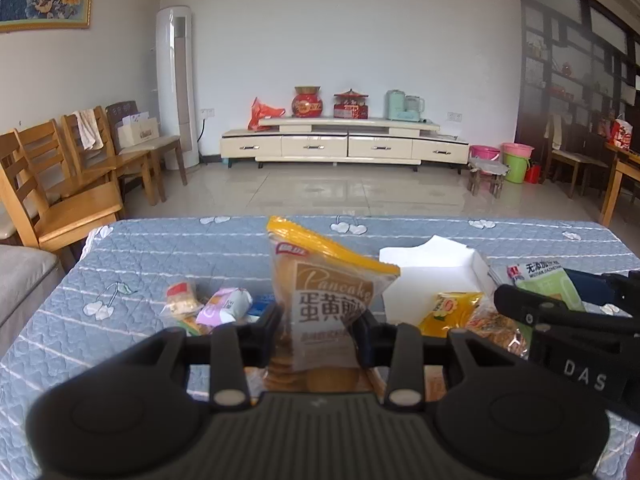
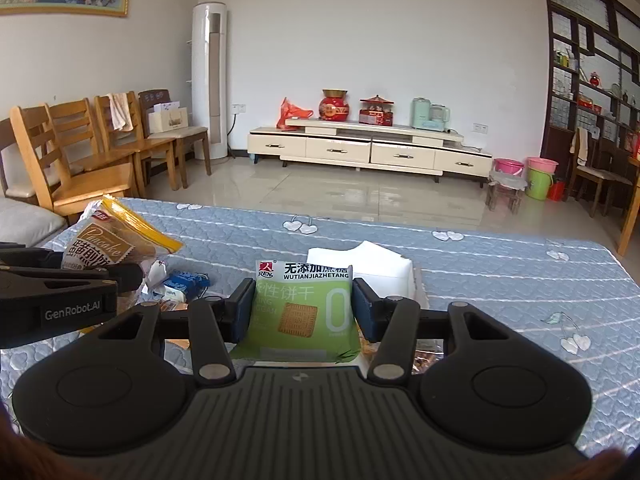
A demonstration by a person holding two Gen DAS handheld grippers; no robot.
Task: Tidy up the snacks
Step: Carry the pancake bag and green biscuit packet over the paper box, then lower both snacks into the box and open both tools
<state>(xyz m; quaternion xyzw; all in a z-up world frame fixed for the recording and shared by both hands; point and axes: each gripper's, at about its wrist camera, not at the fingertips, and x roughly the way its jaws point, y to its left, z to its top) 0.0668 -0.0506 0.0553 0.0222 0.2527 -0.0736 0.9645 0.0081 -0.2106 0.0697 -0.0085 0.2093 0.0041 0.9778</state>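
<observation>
while you are holding both tools over the blue quilted table (image 2: pixel 480 276), your left gripper (image 1: pixel 320 330) is pinching the pancake packet (image 1: pixel 326 300) between its pads, the packet standing upright with its yellow top edge tilting toward the far side. your right gripper (image 2: pixel 304 306) is clamping the green biscuit packet (image 2: pixel 304 312) from both sides, and the packet is facing the camera with its lower edge above the cloth.

you are working close together: in the left view the right gripper (image 1: pixel 560 316) is sitting just beside the pancake packet's right, and in the right view the left gripper (image 2: pixel 80 280) is crossing in from the left edge. the white box (image 2: pixel 368 268) is lying just behind the biscuit packet, touching nothing you are holding as far as the views show. small wrapped snacks (image 1: pixel 208 304) are crowding the cloth left of the pancake packet, and a yellow packet (image 1: pixel 452 312) is lying between the two tools.

beyond the box the cloth is running bare to the table's far edge, and the right half is lying bare too. wooden chairs (image 2: pixel 80 152) are standing off the far left corner.
</observation>
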